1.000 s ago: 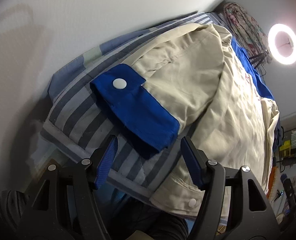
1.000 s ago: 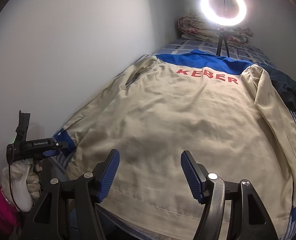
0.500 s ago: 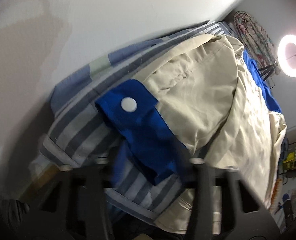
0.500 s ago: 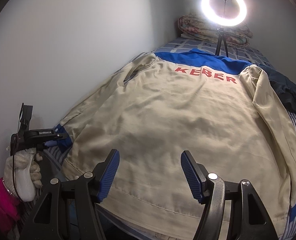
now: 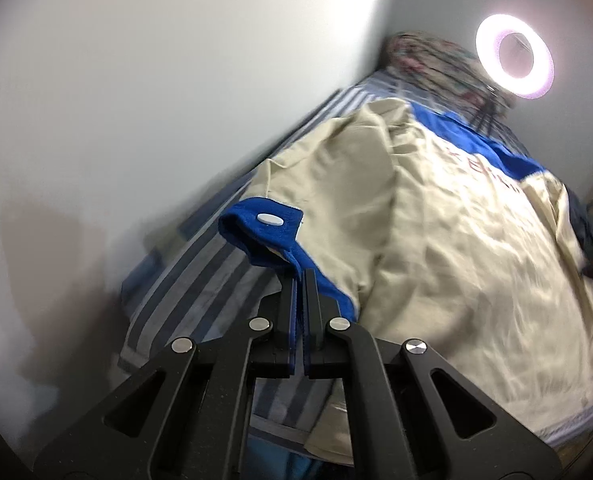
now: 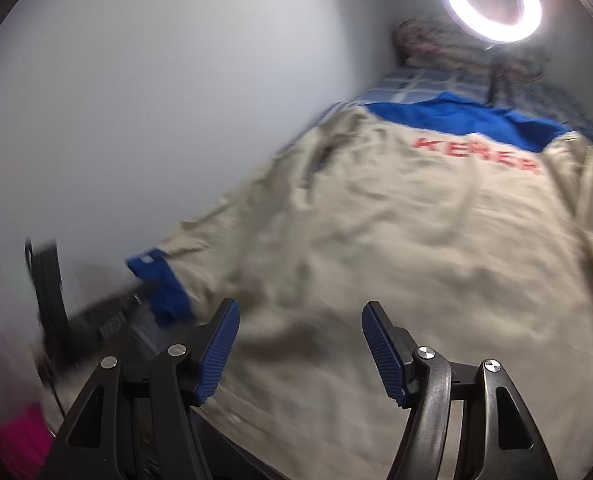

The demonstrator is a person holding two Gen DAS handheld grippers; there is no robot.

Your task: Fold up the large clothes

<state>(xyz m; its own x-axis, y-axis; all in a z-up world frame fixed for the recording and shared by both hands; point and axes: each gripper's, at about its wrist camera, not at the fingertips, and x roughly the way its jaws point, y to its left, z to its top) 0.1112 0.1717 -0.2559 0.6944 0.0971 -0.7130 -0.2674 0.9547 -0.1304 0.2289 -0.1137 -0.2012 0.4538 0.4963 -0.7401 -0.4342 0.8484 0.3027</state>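
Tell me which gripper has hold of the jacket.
The left gripper: its jaws have just closed on the jacket's blue cuff. The right gripper is open above the beige jacket, holding nothing.

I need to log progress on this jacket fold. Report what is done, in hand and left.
Done: the beige jacket lies spread back-up on the striped bed.

In hand: the left gripper has just closed on the blue cuff of one sleeve, pinching it.

Left: no fold shows yet. The right gripper hangs open over the hem, holding nothing.
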